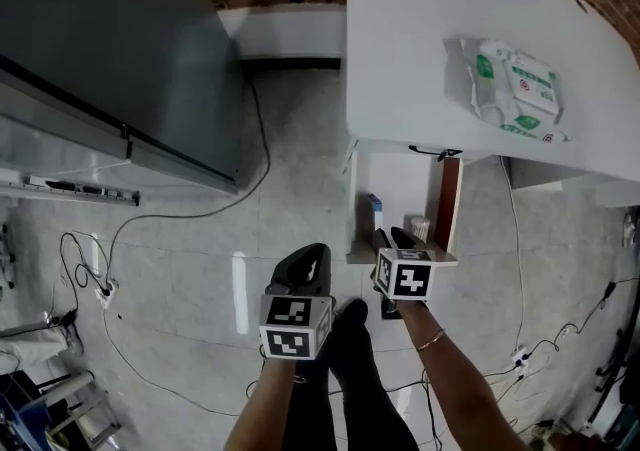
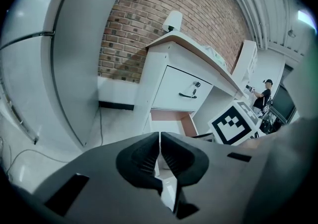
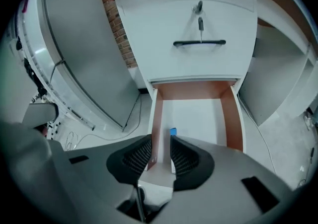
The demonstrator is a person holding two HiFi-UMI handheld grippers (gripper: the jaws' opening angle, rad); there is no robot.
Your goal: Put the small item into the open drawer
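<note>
white inside with brown side walls, the open drawer (image 3: 226,113) lay directly ahead of the right gripper (image 3: 161,143), and the small item (image 3: 173,132), a white box with a blue end, sat in it just past that gripper's right jaw, nearer the drawer's left wall than its right. the right gripper's 2 jaws stood apart with a clear gap, no pad touched anything, and the drawer's near left corner showed through the gap. above that gripper's line of sight, a closed drawer front (image 3: 198,64) carried a black handle (image 3: 199,43) with a key (image 3: 199,22) hanging over it.

the left gripper (image 2: 160,138) was held beside the right one, on its left and slightly further back from the drawer; its 2 jaws were pressed together with nothing between them.

seen from the head view, both grippers hung over a pale tiled floor (image 1: 290,199). the white desk top (image 1: 400,59) spread ahead of them, with a pack of wipes (image 1: 515,89) lying on it well beyond and to the right of the right gripper. a grey cabinet (image 1: 110,49) stood well to the left of the left gripper, and cables (image 1: 190,214) trailed over the floor between them.
</note>
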